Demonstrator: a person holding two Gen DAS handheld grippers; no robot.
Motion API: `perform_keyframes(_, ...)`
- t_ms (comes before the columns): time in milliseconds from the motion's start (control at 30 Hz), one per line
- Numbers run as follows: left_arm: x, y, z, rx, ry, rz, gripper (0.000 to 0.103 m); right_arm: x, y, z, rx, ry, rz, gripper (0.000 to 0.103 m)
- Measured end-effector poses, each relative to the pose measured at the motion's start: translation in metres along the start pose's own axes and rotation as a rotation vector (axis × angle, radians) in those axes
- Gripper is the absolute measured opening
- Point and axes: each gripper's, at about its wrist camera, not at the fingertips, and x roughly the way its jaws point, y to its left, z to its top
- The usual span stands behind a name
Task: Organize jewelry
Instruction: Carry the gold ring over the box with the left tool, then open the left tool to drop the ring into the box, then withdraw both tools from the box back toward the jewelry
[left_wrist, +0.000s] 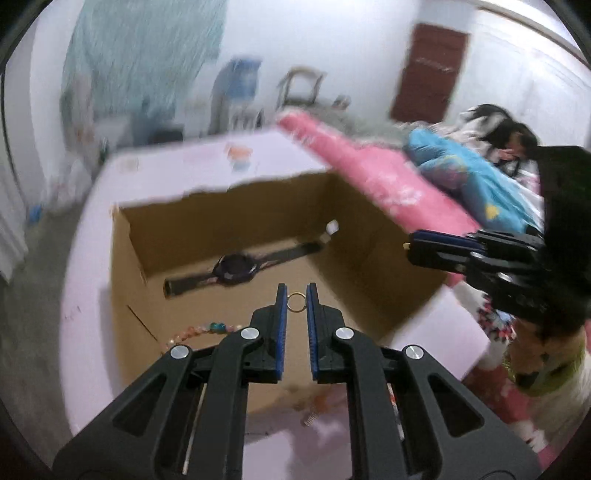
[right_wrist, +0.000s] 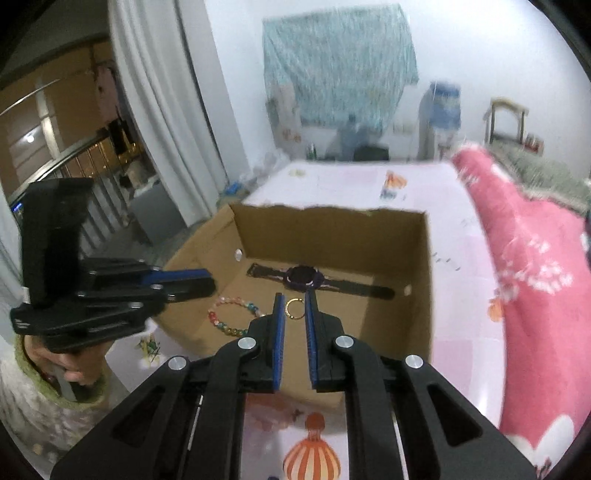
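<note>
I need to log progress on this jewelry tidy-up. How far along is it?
Looks nearly done: the watch, beaded bracelet and gold ring all lie inside the cardboard box. Nothing is in hand; the left gripper and right gripper both hover with jaws apart. No loose jewelry shows on the table, though the blur limits certainty.

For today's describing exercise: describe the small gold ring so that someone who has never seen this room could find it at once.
Find the open cardboard box on the pale table. On its floor, the gold ring lies in front of the black watch and right of the bead bracelet. It is the smallest piece: a plain thin metal hoop, without beads or strap.
</note>
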Motion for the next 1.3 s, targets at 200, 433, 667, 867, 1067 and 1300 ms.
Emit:
perform_keyframes(200, 0.065, 0.039, 0.021, -0.118, 0.147, 0.004, 0.009, 0.073, -0.025, 0.020, 0.113, 0.210, 0.032, 0.011)
perform_keyframes(433, 0.074, 0.047, 0.028, -0.162, 0.169, 0.002, 0.029, 0.083, -0.033, 0.020, 0.117, 0.222, 0.002, 0.023)
perform_keyframes(667, 0.061, 0.042, 0.033, -0.173, 0.122, 0.012, 0.034, 0.065, -0.027, 0.021, 0.105, 0.164, -0.011, 0.035)
perform_keyframes(867, 0.029, 0.033, 0.032, -0.151, 0.045, 0.033, 0.050, 0.032, -0.018, 0.017, 0.116, 0.105, -0.019, 0.050)
perform_keyframes(1067, -0.010, 0.021, 0.021, -0.111, -0.023, 0.075, 0.068, -0.008, -0.004, 0.007, 0.117, 0.032, -0.035, 0.063)
perform_keyframes(1300, -0.063, 0.011, -0.012, -0.101, -0.102, 0.090, 0.083, -0.046, 0.009, -0.019, 0.138, -0.035, -0.066, 0.074)
